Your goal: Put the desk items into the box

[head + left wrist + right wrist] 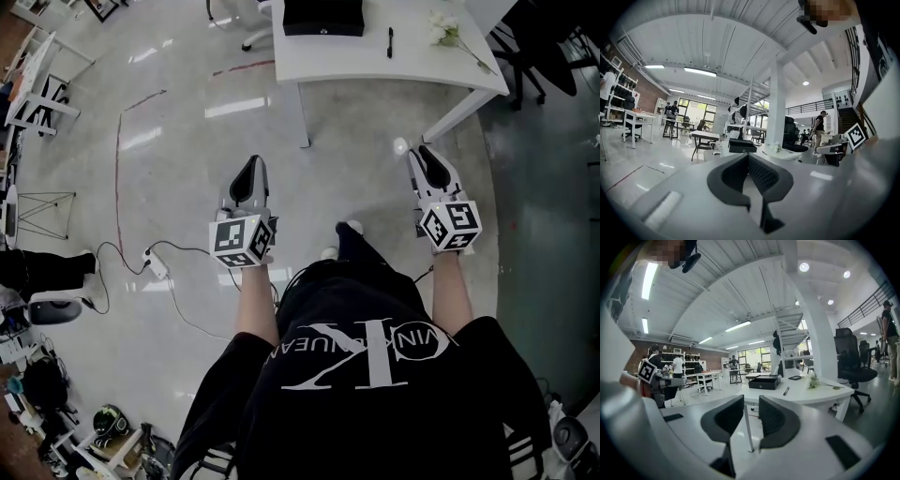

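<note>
A: Now, how are the two tools held?

B: Both are held out over the floor, near the person and well short of the white desk at the far side. The left gripper is seen with its jaw tips closed against each other, and nothing is pinched between them. The right gripper is set at a narrow gap and is likewise empty. Through that gap only floor and a desk leg are seen.

A: And where are the desk items recorded?

B: All are noted on the desktop, untouched. The black box is placed at the far left of the top. The pen is laid to its right, apart from it. The flower sprig is laid further right, toward the desk's right end.
</note>
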A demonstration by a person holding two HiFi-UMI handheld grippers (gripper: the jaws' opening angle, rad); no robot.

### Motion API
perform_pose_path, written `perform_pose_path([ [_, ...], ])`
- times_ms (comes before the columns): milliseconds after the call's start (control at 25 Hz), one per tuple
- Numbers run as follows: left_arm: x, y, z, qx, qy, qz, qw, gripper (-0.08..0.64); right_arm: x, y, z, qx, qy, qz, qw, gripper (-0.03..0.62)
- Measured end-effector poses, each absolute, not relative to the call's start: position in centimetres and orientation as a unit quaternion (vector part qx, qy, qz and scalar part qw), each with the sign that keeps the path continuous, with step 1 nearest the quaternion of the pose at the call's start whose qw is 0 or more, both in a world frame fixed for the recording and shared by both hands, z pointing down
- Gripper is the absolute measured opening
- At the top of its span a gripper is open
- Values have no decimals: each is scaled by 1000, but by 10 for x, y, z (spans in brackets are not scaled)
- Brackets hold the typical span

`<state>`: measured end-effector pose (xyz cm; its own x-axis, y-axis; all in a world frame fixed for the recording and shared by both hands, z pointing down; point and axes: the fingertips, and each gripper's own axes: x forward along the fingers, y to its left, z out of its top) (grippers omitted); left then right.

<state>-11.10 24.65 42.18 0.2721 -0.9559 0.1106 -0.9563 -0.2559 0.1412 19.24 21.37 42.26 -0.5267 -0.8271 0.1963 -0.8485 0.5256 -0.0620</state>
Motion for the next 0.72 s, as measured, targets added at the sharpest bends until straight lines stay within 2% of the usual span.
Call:
perform_pose_path([
  [720, -139, 158, 420, 784, -615, -2, 87, 11, 165, 107, 422, 470, -877, 81, 64, 63],
])
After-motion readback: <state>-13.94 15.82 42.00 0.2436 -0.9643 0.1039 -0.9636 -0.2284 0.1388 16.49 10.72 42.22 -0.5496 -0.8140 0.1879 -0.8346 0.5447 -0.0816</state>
